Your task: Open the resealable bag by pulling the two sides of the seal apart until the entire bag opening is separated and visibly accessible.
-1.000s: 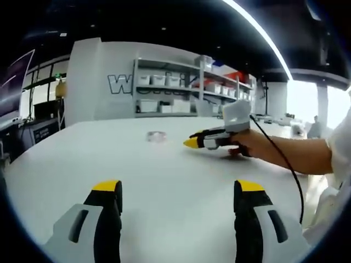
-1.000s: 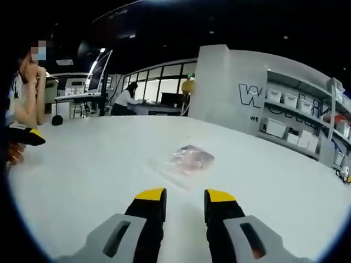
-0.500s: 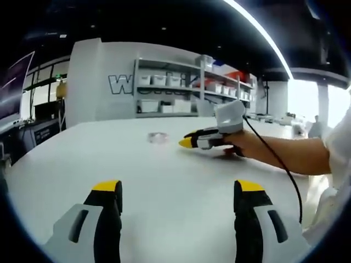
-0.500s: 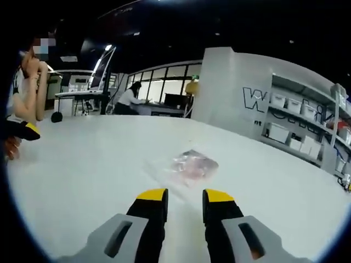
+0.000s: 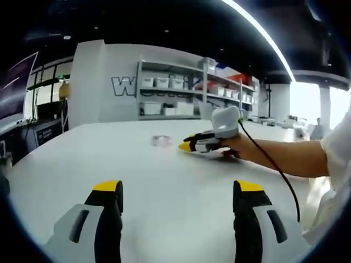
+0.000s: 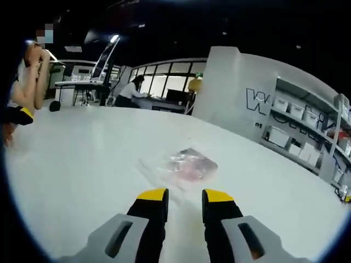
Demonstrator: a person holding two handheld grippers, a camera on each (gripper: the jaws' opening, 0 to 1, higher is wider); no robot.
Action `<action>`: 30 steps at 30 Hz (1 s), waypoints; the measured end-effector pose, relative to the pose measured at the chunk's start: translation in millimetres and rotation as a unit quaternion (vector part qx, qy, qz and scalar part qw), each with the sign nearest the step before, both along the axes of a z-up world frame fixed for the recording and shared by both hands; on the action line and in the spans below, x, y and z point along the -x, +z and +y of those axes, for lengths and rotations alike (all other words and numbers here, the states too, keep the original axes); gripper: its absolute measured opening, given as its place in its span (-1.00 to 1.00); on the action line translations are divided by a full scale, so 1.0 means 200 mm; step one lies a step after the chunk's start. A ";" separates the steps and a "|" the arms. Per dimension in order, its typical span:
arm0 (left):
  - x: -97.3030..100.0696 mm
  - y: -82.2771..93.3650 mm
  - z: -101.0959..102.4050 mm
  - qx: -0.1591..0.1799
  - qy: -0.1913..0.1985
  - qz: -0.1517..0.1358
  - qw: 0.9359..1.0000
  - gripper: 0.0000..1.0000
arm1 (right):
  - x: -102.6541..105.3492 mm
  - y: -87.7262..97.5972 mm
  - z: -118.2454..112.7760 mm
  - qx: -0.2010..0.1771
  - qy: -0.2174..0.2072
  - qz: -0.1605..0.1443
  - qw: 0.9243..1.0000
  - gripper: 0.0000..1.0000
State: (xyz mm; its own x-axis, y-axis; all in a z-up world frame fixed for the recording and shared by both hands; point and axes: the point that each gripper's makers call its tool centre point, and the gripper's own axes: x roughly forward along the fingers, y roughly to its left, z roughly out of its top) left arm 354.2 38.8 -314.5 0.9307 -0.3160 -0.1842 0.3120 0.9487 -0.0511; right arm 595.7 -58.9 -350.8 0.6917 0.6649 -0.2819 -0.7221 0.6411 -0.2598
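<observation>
On table, right tongs now closer to bag, jaws narrow.

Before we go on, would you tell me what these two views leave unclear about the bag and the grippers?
- Resealable bag, right gripper view: clear and blurred; its seal, and whether that is shut, cannot be made out. The pinkish contents are unidentifiable.
- Same bag, left gripper view: too small and far for any detail.
- Right gripper, left gripper view: side-on, so its jaw gap is unreadable there.
- Left gripper, right gripper view: cut off by the edge.
</observation>
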 end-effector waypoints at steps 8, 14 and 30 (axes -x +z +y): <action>0.00 0.01 0.01 0.005 0.005 -0.003 1.000 0.62 | -0.03 0.00 0.02 0.006 0.001 -0.004 1.000 -0.60; 0.00 0.01 0.01 0.005 0.004 0.000 1.000 0.61 | -0.05 0.00 0.04 0.009 0.008 -0.007 1.000 -0.63; 0.00 0.00 0.02 0.006 0.007 0.001 1.000 0.61 | -0.04 0.05 0.12 0.021 0.051 -0.046 0.997 -0.91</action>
State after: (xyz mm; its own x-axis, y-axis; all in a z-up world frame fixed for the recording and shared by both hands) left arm 353.5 42.5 -315.0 0.9346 -0.3052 -0.1826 0.2984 0.9523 -0.0641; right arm 603.8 -35.1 -341.5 0.6456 0.7219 -0.2491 -0.7548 0.5534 -0.3523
